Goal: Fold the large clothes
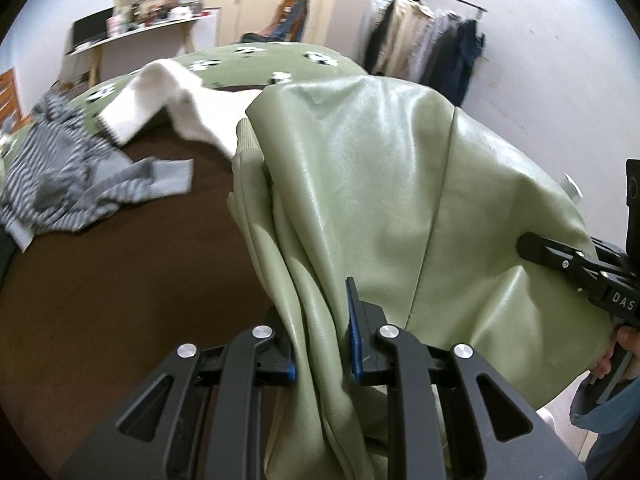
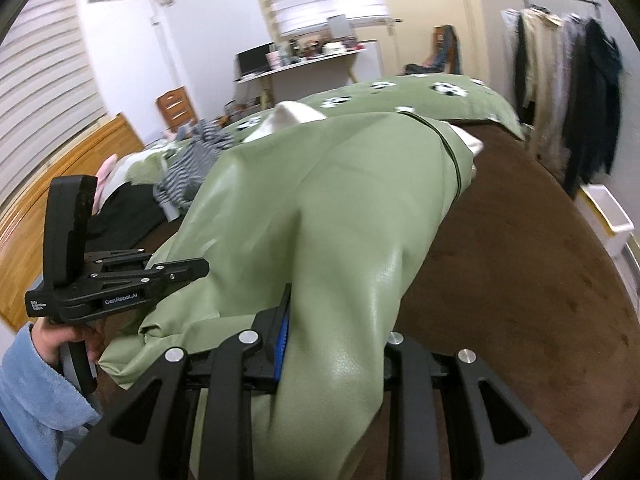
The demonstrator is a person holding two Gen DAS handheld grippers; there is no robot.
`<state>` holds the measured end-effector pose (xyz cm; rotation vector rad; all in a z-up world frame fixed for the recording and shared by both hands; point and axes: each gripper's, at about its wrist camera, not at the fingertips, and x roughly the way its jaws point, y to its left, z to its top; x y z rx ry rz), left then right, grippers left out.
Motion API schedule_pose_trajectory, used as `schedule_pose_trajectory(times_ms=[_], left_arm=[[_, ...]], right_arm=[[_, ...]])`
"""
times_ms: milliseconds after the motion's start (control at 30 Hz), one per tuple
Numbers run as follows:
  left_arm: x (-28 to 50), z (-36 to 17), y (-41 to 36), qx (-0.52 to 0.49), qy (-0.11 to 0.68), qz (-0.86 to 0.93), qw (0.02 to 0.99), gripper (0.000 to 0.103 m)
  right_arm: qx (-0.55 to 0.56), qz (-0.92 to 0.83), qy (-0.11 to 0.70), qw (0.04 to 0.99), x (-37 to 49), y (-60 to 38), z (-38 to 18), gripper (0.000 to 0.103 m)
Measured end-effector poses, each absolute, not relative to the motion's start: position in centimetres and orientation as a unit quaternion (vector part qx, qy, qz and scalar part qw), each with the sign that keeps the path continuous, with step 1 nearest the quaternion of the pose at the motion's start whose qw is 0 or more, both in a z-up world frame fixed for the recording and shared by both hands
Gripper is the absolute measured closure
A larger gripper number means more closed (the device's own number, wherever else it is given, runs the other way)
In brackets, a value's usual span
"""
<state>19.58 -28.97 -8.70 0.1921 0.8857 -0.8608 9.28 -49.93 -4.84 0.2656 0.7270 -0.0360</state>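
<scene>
Left gripper [image 1: 320, 336]: jaws clamped on bunched edge of pale green faux-leather jacket [image 1: 380, 184]. Right gripper [image 2: 332, 344]: jaws clamped likewise. Jacket held aloft above brown bed [image 2: 520, 280] (presumably to spread flat before folding).

Left wrist view: looks forward along the left gripper [image 1: 320, 340], close behind the green jacket [image 1: 380, 184], facing across the brown bed cover [image 1: 120, 280] toward the desk [image 1: 132, 32]. Right wrist view: looks along the right gripper [image 2: 332, 344], equally close, facing the same way. Shared: jacket, striped garment [image 1: 60, 176], green quilt [image 2: 440, 96], clothes rack [image 2: 568, 92]; each view shows the other gripper.
</scene>
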Motion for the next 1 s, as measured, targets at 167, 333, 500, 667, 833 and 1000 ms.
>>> schedule_pose_trajectory(times_ms=[167,333,500,667,833,1000], left_arm=[[17.1,-8.5,-35.1,0.128,0.392,-0.425,0.806,0.083],[15.6,-9.4,-41.0,0.132,0.398,-0.455,0.785,0.083],[14.2,-10.3,-46.3,0.139,0.398,-0.480,0.769,0.083],[13.3,-11.2,-50.7,0.146,0.400,-0.497,0.756,0.083],[13.0,-12.3,-54.7,0.155,0.394,-0.512,0.747,0.083],[13.5,-14.8,-57.7,0.162,0.403,-0.517,0.738,0.083]], right_arm=[[0.145,-0.056,0.351,0.923,6.4,-55.1,-5.6,0.078],[0.154,-0.094,0.353,0.918,3.6,-59.7,-6.5,0.078],[0.166,-0.124,0.351,0.913,1.2,-63.9,-7.5,0.078],[0.179,-0.150,0.349,0.907,-0.8,-68.2,-8.8,0.078],[0.188,-0.167,0.347,0.903,-1.9,-71.3,-10.4,0.077],[0.201,-0.176,0.349,0.898,-1.7,-73.7,-13.0,0.077]])
